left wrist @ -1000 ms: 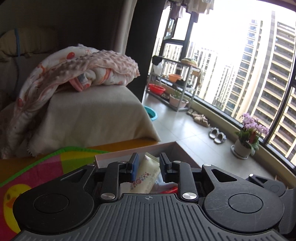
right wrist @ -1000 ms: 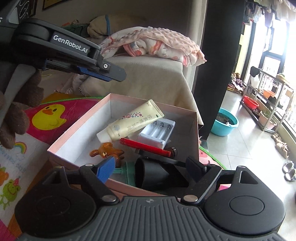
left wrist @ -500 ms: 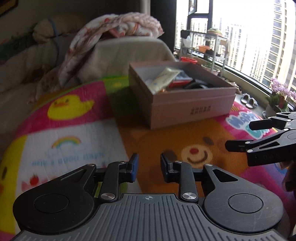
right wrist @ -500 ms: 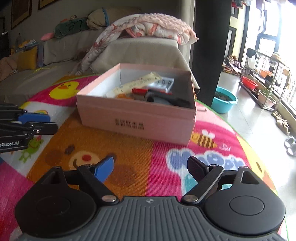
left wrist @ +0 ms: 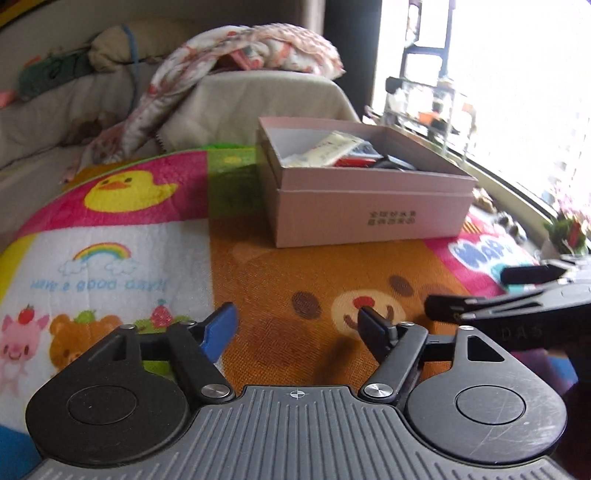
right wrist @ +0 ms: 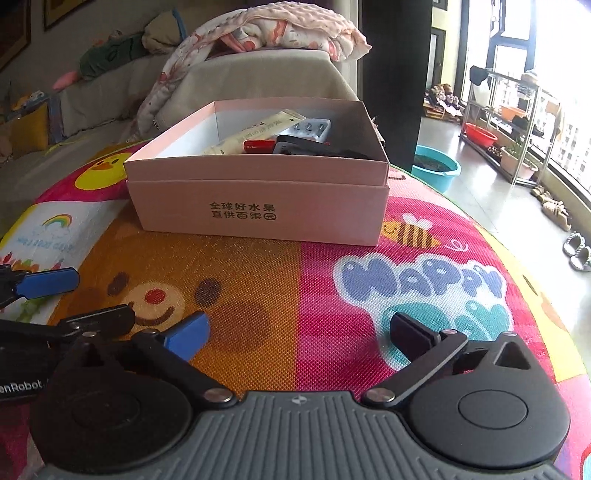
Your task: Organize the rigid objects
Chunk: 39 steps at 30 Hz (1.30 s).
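A pink cardboard box (right wrist: 258,206) stands on the colourful play mat (right wrist: 332,258). It holds a cream tube (right wrist: 255,134), a white battery charger (right wrist: 310,127), a red pen (right wrist: 258,145) and a black object (right wrist: 306,146). My right gripper (right wrist: 295,332) hovers over the mat in front of the box, its jaws opening wide with nothing between them. My left gripper (left wrist: 297,325) hangs beside it on the left, jaws also opening and empty. From the left wrist view the box (left wrist: 369,210) sits ahead to the right, and the right gripper (left wrist: 469,290) juts in from the right edge.
Behind the mat is a sofa with a beige cover (right wrist: 258,74) and a crumpled pink blanket (right wrist: 288,29). To the right, the floor holds a teal basin (right wrist: 436,168), a metal rack (right wrist: 517,122) and slippers (right wrist: 576,247) by the window.
Both grippers have pulled back from above the box and come down over the mat in front of it. The left jaws went from nearly shut to wide, and the right jaws widened further.
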Tool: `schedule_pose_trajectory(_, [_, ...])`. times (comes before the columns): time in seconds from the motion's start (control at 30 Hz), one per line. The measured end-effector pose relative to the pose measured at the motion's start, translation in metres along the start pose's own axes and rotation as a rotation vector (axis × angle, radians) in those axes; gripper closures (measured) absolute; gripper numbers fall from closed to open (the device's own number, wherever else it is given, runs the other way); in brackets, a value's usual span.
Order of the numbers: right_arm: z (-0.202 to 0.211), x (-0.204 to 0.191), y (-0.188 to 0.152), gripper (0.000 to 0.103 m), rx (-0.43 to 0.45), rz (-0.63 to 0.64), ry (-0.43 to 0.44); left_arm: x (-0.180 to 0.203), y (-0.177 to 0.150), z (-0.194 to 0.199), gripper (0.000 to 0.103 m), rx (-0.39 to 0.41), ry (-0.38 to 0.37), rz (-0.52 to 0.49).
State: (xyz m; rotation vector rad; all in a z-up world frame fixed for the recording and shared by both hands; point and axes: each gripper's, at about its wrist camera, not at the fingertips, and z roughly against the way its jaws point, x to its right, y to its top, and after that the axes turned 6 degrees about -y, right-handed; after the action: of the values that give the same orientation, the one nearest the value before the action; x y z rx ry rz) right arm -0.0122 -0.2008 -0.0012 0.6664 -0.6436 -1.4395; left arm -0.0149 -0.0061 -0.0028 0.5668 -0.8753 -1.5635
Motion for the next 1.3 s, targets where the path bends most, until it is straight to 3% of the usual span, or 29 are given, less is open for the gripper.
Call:
schedule_pose_trajectory(0.13, [0.0010,-0.0007,-0.0021,0.000,0.018,-0.010,-0.006,0.0088,0.0006,-0.0026,0.033,-0.002,0.064,-0.026])
schedule_pose_trajectory(0.5, [0.0041,-0.0064,-0.0076,0.000,0.051,-0.052,-0.062,0.0068,0.0005,-0.0025,0.033,-0.001,0.058,-0.021])
schedule_pose_trajectory(1.3, [0.0033,-0.0067,-0.0077,0.000,0.052,-0.051,-0.063,0.0070,-0.0003,-0.0010,0.032,0.003,0.070,-0.015])
